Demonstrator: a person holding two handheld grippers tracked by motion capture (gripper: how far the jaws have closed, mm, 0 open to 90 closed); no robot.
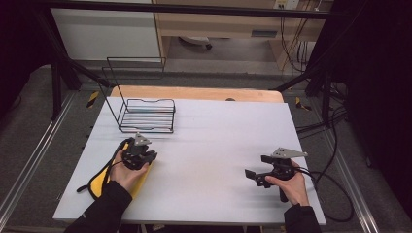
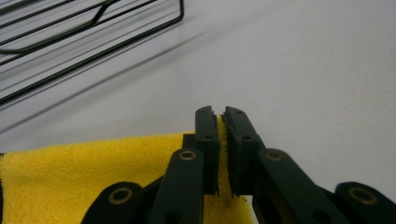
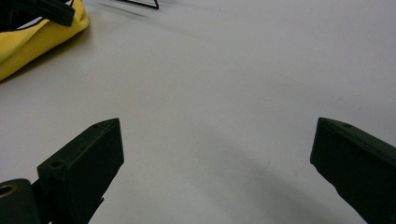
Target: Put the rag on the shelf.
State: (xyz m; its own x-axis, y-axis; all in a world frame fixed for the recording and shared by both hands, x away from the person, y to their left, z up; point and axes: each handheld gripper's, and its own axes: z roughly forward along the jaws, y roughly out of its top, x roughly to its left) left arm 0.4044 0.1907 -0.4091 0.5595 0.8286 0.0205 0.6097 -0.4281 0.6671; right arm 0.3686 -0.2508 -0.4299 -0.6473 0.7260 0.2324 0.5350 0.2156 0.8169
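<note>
Left gripper (image 2: pixel 221 154) is clamped on the edge of the yellow cloth (image 2: pixel 84 172), which lies flat on the surface (image 1: pixel 214 141) under and behind its jaws. Wire rack (image 1: pixel 145 115) sits just ahead of it. Right gripper (image 3: pixel 215 163) hovers with jaws wide apart, holding nothing, cloth well off to its left. Likely next: lift the cloth; keep the pinch deep, raise slowly, clear the rack.
</note>
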